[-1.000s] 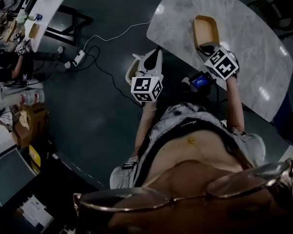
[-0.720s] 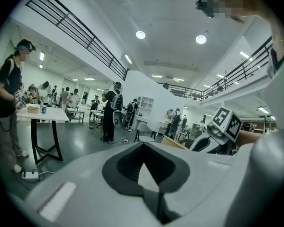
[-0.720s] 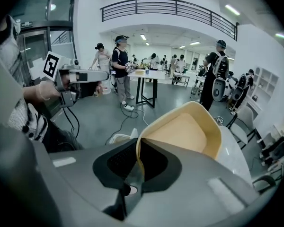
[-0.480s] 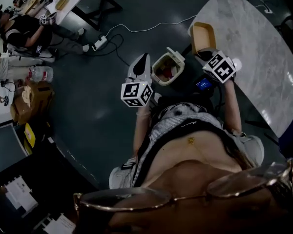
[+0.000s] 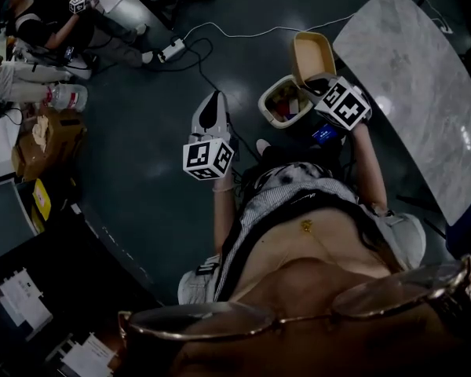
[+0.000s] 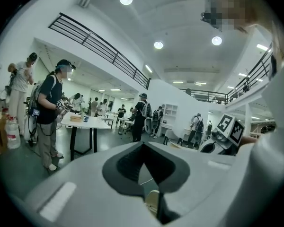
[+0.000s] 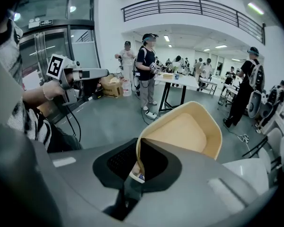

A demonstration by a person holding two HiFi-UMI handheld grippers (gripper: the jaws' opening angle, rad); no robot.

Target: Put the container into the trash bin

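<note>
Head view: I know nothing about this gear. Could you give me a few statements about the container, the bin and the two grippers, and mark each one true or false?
1. The right gripper has its fingers clamped on the rim of the tan container. True.
2. The container lies inside the trash bin. False: the right gripper holds it outside the bin, close beside it.
3. The trash bin stands on the marble table. False: it stands on the dark floor, next to the table's end.
4. The left gripper carries nothing. True.
5. The trash bin is empty. False: some rubbish shows inside it.
</note>
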